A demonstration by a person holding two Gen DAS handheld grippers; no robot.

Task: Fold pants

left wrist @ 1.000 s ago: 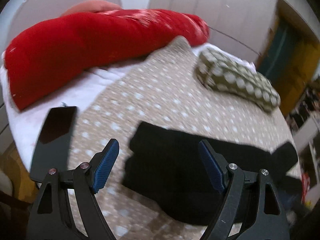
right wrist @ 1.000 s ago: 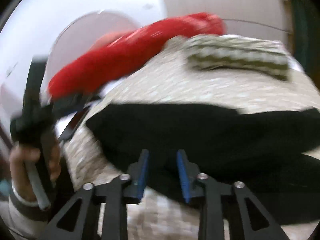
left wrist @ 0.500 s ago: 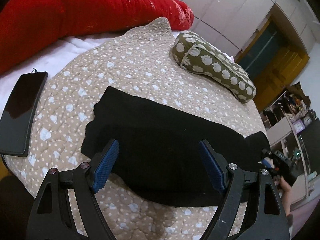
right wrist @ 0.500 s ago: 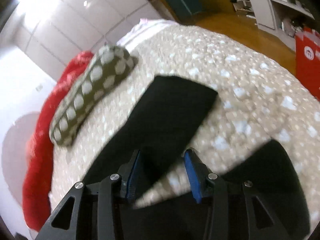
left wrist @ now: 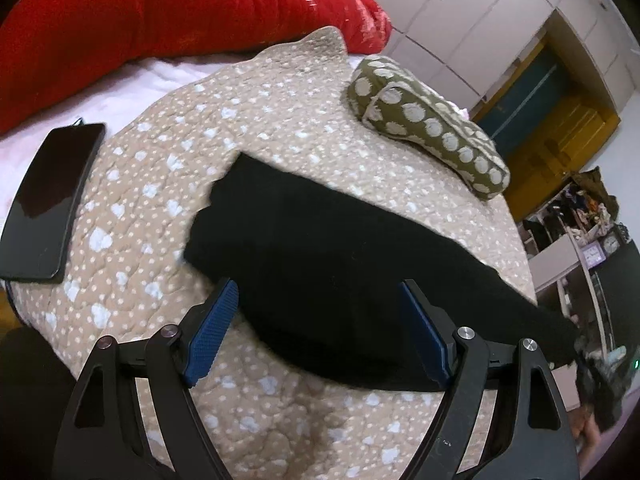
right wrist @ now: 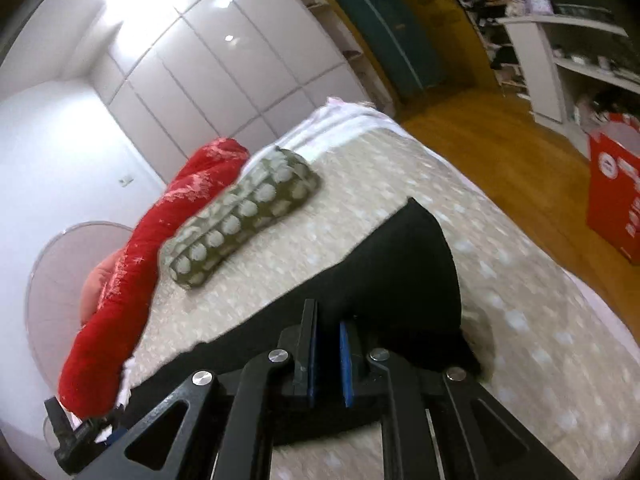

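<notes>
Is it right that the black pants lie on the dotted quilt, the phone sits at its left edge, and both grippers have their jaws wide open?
Not quite. Only the left gripper is wide open, over the pants. The right wrist view shows the right gripper nearly closed on the pants' fabric. The rest holds: pants on the quilt, phone at its left edge.

Right tool (right wrist: pixel 328 360) now closed down to a narrow gap on a fold of the black pants (right wrist: pixel 392 272), from half open half a second back. Pants leg end raised off the bed just ahead of it.
</notes>
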